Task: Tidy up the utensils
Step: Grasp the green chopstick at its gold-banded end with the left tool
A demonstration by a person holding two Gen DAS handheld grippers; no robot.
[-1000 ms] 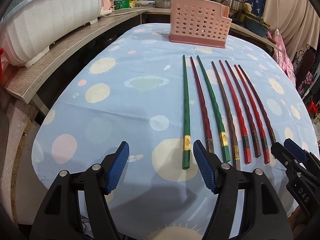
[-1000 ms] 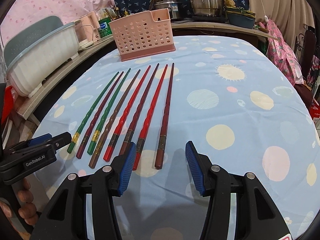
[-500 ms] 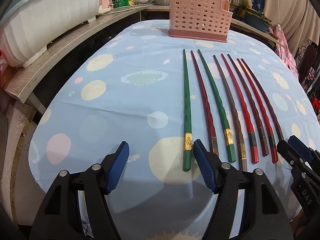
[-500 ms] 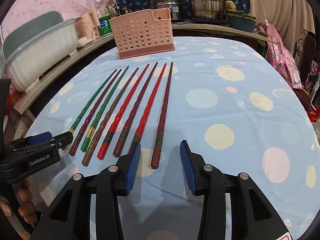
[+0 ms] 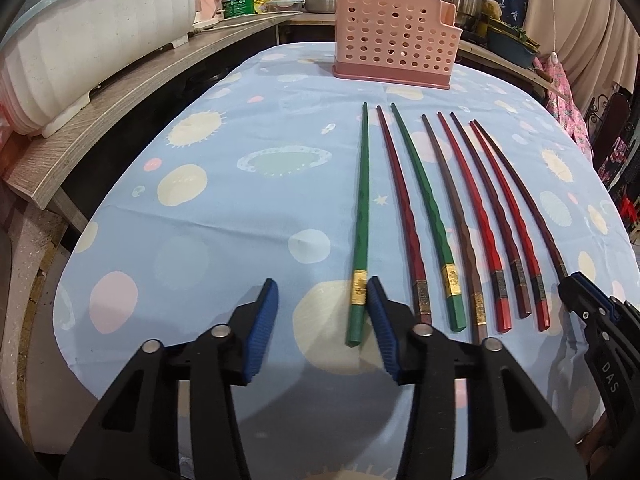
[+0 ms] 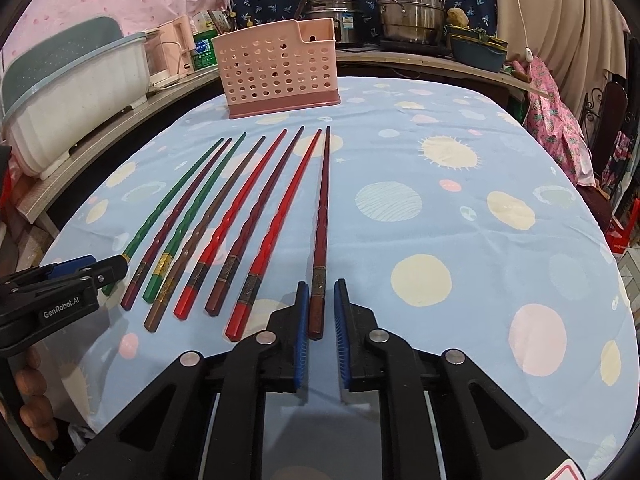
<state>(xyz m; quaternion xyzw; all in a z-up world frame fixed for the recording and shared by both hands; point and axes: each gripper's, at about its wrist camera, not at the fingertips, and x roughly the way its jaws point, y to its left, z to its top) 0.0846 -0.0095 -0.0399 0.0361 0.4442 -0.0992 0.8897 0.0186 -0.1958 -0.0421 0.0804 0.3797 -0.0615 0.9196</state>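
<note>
Several chopsticks lie side by side on the blue spotted tablecloth, thick ends toward me. The leftmost green chopstick has its end between my left gripper's open jaws, close to the right pad. The rightmost dark red chopstick has its end between my right gripper's jaws, which stand narrowly apart around it with small gaps on both sides. A pink perforated utensil holder stands upright at the table's far end; it also shows in the right wrist view.
A white dish rack sits on a wooden shelf left of the table. Pots and bottles line the back counter. The table's right half holds only cloth. The right gripper shows at the left wrist view's right edge.
Both grippers have moved forward over the chopstick ends. My right gripper's jaws have narrowed from wide open to a slim gap around the dark red chopstick. The left stays wide open.
</note>
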